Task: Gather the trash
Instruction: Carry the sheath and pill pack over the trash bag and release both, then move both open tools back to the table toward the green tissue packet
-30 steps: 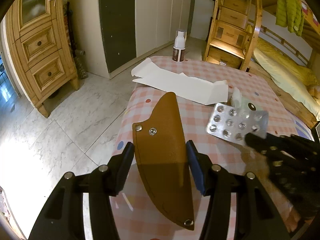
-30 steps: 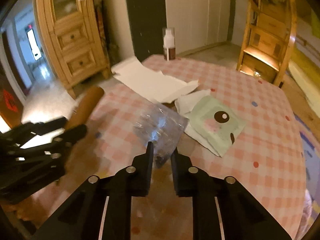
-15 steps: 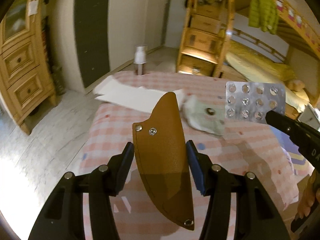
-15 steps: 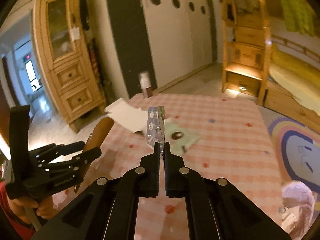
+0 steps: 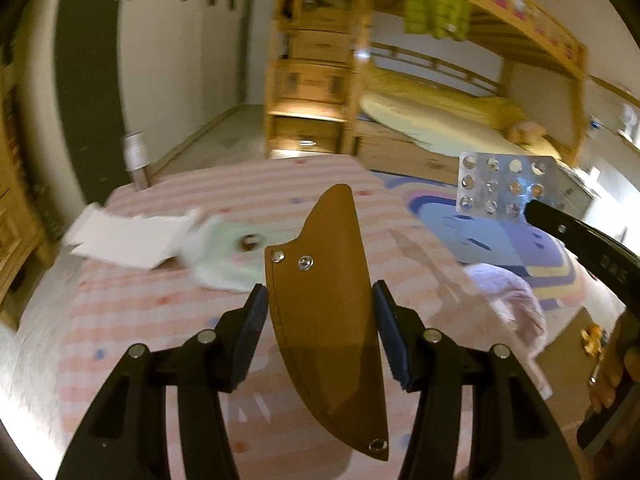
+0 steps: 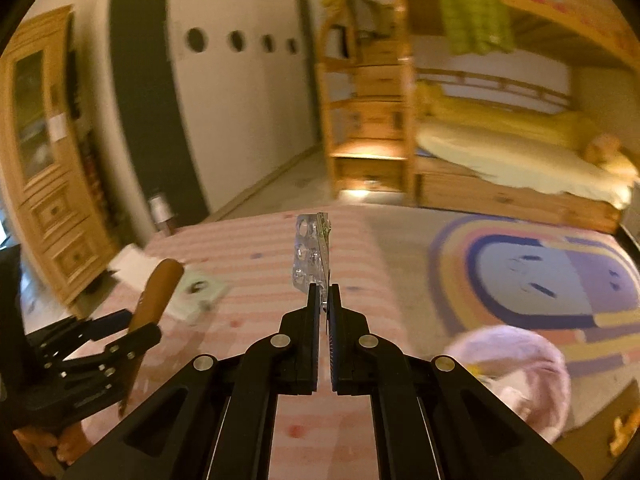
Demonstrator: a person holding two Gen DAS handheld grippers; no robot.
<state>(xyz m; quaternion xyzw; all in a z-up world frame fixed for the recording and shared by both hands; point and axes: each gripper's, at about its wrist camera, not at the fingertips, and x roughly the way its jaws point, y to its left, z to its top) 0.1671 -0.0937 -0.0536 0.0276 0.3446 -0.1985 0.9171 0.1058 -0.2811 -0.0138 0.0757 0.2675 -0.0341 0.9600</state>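
Observation:
A brown leather sheath [image 5: 324, 280] with metal rivets stands between the blue pads of my left gripper [image 5: 320, 312], which is shut on it above the pink checked table [image 5: 160, 312]. In the right wrist view the same sheath [image 6: 158, 292] and left gripper [image 6: 120, 328] show at the left. My right gripper [image 6: 325, 292] is shut on the lower edge of a silver blister pack [image 6: 310, 252], held upright in the air. From the left wrist view, that blister pack [image 5: 500, 188] hangs at the right, off the right gripper [image 5: 532, 208].
On the table lie a white paper sheet [image 5: 124, 236] and a pale green wipes pack [image 5: 228, 252], with a small bottle [image 5: 134, 156] at the far edge. A pink fluffy thing [image 6: 516, 368] and a rainbow rug [image 6: 540, 272] cover the floor to the right. A wooden bunk bed [image 6: 500, 148] stands behind.
The right gripper closed on the blister pack and lifted it off the table. Both grippers rose and swung right with their loads; the view now faces the bunk bed.

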